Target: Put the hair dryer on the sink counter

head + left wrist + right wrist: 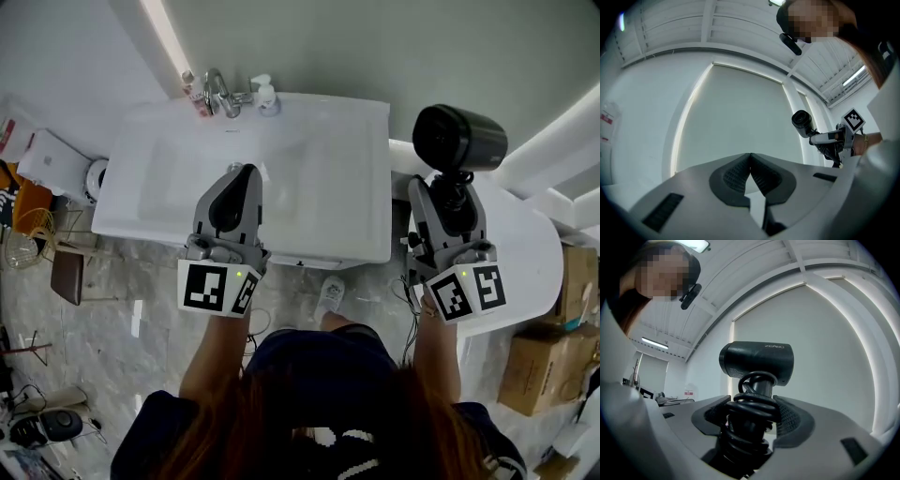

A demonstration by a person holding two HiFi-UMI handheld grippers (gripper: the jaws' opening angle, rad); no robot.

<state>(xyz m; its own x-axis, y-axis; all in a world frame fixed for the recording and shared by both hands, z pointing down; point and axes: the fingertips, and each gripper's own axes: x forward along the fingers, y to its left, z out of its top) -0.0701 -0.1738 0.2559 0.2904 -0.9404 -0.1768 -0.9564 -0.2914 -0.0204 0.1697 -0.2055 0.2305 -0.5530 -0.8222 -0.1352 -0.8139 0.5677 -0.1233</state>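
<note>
Right tongs [752, 411] clamp hair dryer [757, 359] past sink counter [361, 216] right edge; left tongs [750, 161] closed, empty.

We hold both forearms out ahead of us, side by side, each carrying a gripper that points forward and roughly level, marker cubes nearest our body. Our left gripper [246, 171] hangs over the front edge of the sink [361, 122], its jaws closed tip to tip with nothing between them. Our right gripper [448, 185] is just past the sink's right edge, its jaws clamped on the cord-wrapped handle of the hair dryer [459, 138], which stands upright above them.
</note>
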